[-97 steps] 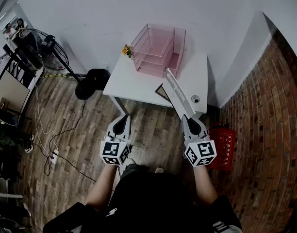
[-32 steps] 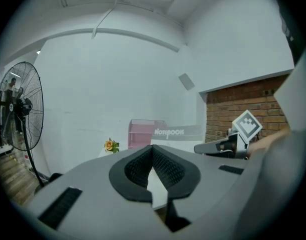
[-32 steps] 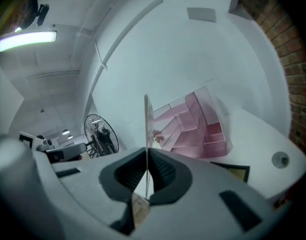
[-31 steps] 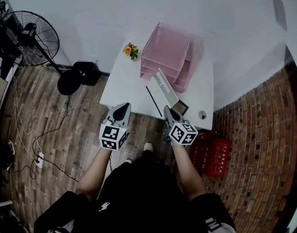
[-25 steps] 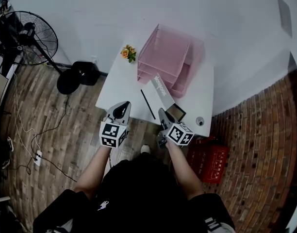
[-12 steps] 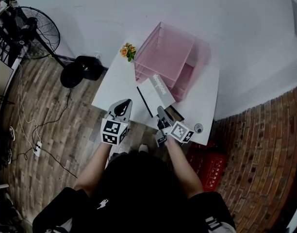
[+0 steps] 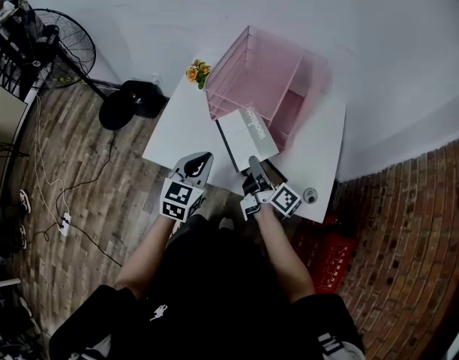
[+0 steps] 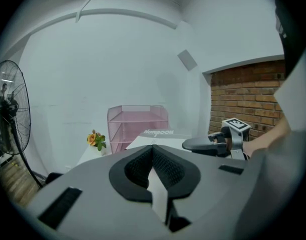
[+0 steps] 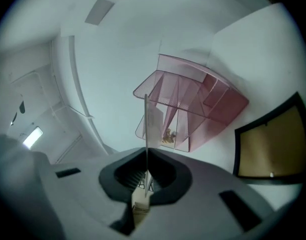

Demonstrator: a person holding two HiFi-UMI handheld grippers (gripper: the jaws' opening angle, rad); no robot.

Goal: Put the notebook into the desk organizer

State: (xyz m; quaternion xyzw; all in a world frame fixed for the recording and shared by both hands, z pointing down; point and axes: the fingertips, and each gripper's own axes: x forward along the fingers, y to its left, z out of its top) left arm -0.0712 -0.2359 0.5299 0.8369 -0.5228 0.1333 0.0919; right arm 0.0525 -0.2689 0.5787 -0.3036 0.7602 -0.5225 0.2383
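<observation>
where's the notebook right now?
Head view, centre: the notebook is clamped in the right gripper, over the white table, with its far end close to the open front of the pink desk organizer.

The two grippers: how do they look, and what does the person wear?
Both the left gripper and right gripper have grey bodies, black ribbed jaw pads and a white cube with black square markers. No cables show. The person wears a black short-sleeved top.

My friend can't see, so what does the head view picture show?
Seen from above, the right gripper holds a white notebook in front of the pink desk organizer on a white desk. The left gripper is shut and empty.
</observation>
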